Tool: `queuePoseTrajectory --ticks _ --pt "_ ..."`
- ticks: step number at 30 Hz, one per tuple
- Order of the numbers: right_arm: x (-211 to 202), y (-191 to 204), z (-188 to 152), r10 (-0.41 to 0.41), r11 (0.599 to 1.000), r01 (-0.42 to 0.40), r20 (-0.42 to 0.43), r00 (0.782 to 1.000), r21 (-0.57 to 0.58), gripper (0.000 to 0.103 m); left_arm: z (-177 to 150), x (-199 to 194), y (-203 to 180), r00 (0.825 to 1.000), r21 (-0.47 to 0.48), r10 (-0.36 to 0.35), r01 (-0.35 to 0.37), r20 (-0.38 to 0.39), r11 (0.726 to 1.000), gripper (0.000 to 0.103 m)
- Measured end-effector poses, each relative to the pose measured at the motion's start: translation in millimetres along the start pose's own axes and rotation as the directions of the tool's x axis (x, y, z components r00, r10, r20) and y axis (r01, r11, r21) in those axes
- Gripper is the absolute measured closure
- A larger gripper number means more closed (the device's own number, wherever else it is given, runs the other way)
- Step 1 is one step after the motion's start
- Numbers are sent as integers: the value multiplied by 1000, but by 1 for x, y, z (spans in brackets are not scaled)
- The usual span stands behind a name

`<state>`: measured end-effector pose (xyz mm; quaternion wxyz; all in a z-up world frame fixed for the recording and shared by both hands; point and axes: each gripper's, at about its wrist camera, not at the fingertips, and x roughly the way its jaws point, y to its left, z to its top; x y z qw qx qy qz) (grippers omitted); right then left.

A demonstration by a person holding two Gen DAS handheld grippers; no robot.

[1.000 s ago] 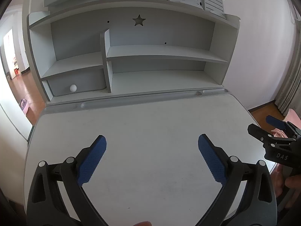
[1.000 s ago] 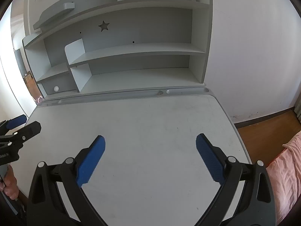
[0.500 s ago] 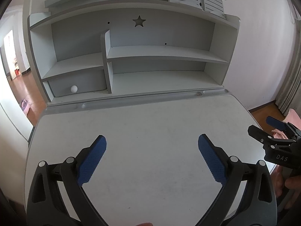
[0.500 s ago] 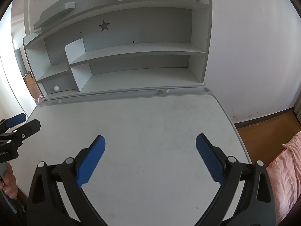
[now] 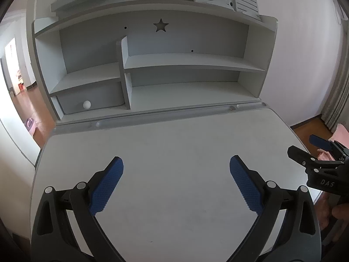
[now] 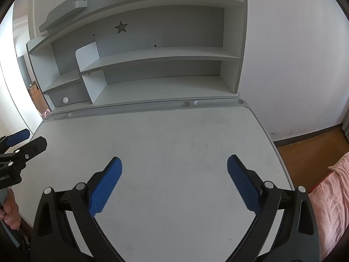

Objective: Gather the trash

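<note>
Nothing has visibly shifted since a second ago. The left hand-held gripper and right hand-held gripper hover wide apart, released and holding nothing, above the tabletop. No trash shows.

— What's ahead of you?
— A white desk with a grey hutch filling the upper frame, star cutout at top centre.
— Anything lower left?
— You'll see a small white ball there.

Grey shelved desk, white wall
</note>
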<state>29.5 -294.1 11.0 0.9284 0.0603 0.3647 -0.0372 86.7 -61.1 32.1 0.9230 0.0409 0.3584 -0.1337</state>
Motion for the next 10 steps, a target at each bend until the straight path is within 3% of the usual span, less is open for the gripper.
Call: queuePoseTrajectory --ticks 10 --pt "1 -4 -2 -3 1000 3 -3 1000 9 9 -1 2 -1 1000 0 0 0 -18 1000 8"
